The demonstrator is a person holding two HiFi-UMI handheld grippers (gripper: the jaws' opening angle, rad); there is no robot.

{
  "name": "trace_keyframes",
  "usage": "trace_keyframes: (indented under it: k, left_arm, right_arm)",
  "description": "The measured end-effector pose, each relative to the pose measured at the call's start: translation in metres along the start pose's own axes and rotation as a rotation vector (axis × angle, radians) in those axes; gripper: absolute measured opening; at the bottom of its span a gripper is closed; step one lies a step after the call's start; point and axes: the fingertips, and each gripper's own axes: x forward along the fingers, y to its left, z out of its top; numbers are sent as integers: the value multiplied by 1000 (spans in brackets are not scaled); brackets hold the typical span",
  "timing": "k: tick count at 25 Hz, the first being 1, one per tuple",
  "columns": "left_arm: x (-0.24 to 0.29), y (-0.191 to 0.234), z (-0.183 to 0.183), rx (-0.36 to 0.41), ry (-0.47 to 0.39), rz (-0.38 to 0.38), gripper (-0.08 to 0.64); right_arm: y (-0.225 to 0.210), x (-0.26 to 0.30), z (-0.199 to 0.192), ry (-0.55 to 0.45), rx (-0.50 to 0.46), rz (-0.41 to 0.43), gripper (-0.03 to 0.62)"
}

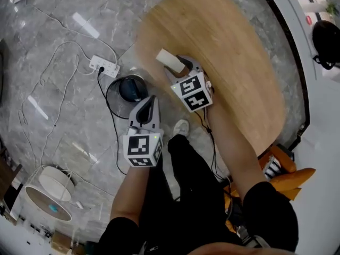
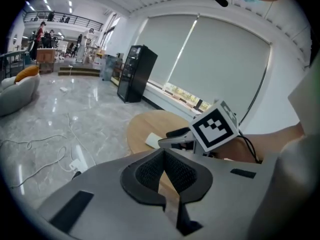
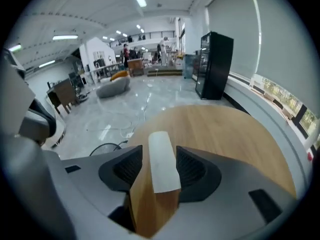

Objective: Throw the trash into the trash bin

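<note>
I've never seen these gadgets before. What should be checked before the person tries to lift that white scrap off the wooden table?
1. Is the white scrap between the jaws of the right gripper? Ok, it lies on the table between the two pads.
2. Are those jaws closed on it? Not ok, they stand apart and do not press it.
3. Is the left gripper free? Ok, its jaws are together with nothing between them.
4. Is the trash bin ready? Ok, it stands beside the table, mouth up.
5. Is the way to the bin open? Cannot tell; in the head view the left gripper hangs over its near rim.
</note>
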Motion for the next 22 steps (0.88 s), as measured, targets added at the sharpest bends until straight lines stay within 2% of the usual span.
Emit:
trace_keyframes:
  k: [3, 6, 9, 15, 22]
  left_arm:
    - [-4, 14, -6, -14, 8, 8, 14]
    - [-8, 25, -8, -18, 13, 10, 14]
    - [-10, 35, -8, -28, 6, 17, 14]
    - [-18, 56, -7, -54, -10, 47, 14]
    - [-25, 58, -3, -46, -14, 40, 14]
  right_arm:
    - [-3, 20, -12, 124, -58, -23, 192]
    - [-2, 24, -17, 153, -81, -66, 190]
    - [-3, 11, -5, 85, -58, -129, 162]
    - [13, -52, 32, -188, 119, -235, 149]
    - [56, -98, 36, -259, 189, -254, 141]
